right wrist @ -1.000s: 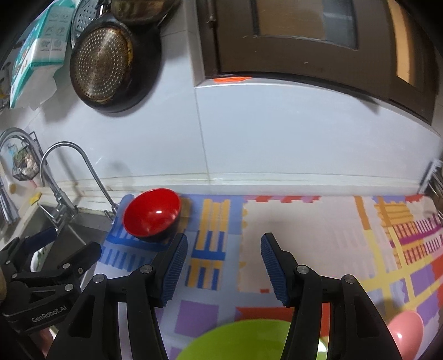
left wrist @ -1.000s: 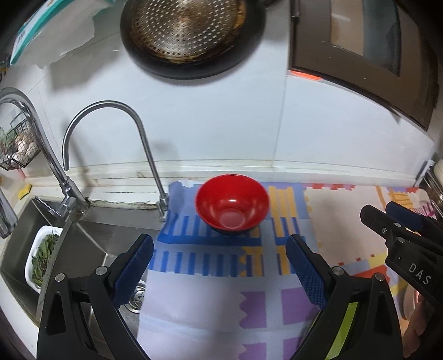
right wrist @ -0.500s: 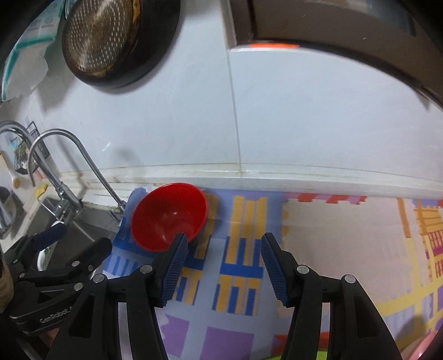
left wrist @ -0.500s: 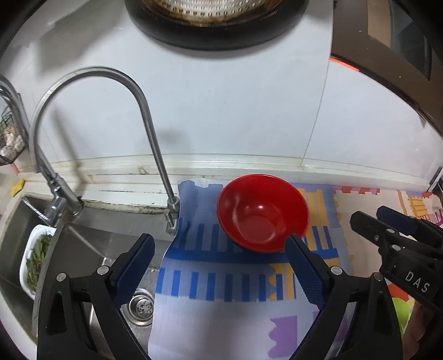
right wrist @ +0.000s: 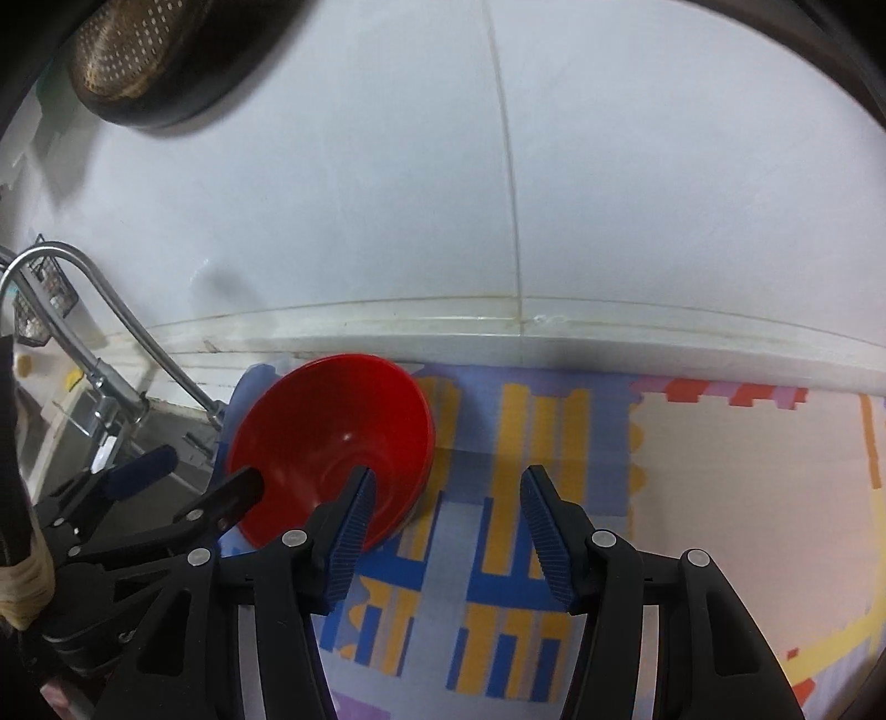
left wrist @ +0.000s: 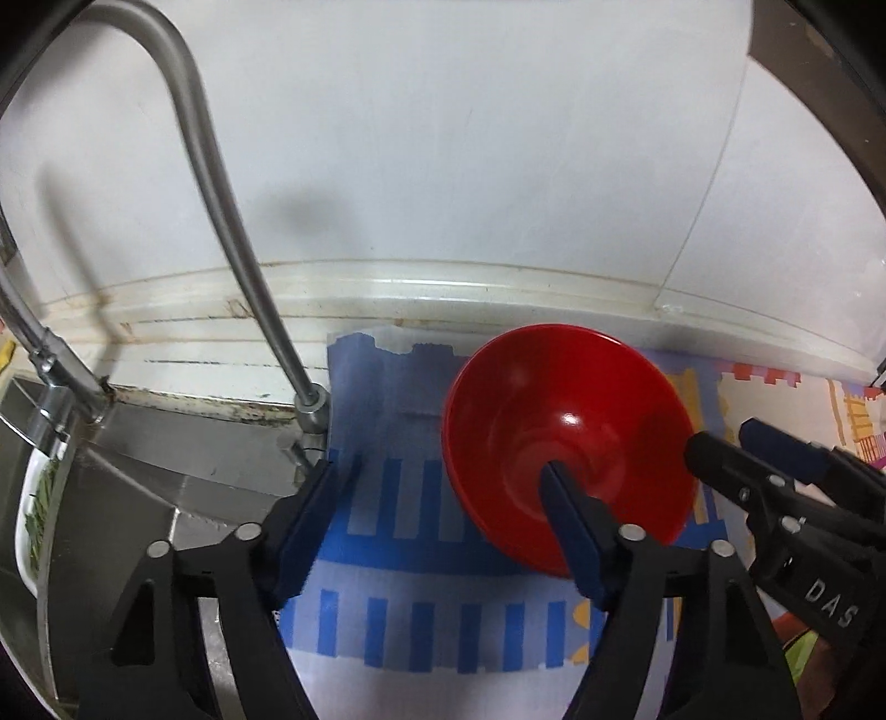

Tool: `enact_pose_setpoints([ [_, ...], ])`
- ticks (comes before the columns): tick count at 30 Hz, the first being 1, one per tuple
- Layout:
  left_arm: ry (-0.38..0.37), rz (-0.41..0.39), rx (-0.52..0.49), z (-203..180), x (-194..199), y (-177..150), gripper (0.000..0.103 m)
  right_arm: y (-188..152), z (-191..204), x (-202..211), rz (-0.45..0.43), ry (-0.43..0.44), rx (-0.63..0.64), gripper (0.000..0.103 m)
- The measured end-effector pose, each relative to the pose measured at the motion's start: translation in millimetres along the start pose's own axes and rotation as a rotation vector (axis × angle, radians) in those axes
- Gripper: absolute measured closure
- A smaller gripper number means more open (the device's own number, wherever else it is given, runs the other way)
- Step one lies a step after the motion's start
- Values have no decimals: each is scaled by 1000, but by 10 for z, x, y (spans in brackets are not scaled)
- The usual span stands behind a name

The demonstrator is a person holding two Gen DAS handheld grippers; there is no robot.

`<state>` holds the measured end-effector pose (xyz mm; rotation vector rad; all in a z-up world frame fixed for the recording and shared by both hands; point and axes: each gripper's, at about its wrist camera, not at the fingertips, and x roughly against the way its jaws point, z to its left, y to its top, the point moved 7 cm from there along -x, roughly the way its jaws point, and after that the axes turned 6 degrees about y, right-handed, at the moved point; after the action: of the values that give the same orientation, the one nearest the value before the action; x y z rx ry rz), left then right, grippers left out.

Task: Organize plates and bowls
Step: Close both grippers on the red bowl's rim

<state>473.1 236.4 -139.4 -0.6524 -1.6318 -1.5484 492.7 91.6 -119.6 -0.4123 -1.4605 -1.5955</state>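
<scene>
Patterned mat: red bowl straddled by left fingers.

Curved steel faucet beside patterned mat; perforated pan on white wall.

Hanging pan cut off by top edge; bowl front behind tongs' fingers.

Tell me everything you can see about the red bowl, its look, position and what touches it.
The red bowl is round, glossy and plastic-looking, red inside and out, with a highlight and a faint ring at its bottom. It appears empty. It sits tilted on the patterned mat, beside the tap's base. The left gripper, whose fingers have just been closing, has one finger inside the bowl and one outside, over the rim. Whether the fingers press it, I cannot tell.
</scene>
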Motion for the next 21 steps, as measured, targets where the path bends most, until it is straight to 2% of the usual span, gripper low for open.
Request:
enact_pose_setpoints([
  [2,-9,14,9,-10,-82,14,36,-8,16,-86,16,8,0,58],
  [4,-17,22,15,-24,-147,18,40,-19,36,-165,33,20,-3,62],
  [12,-44,45,32,-17,-334,41,73,-27,36,-326,60,40,-15,79],
  [13,-52,47,35,-22,-356,51,74,-24,44,-342,61,43,-13,81],
  [17,-92,66,46,-42,-409,59,88,-5,79,-370,61,43,0,87],
  [21,-81,65,56,-46,-408,56,89,11,82,-378,59,39,-1,89],
])
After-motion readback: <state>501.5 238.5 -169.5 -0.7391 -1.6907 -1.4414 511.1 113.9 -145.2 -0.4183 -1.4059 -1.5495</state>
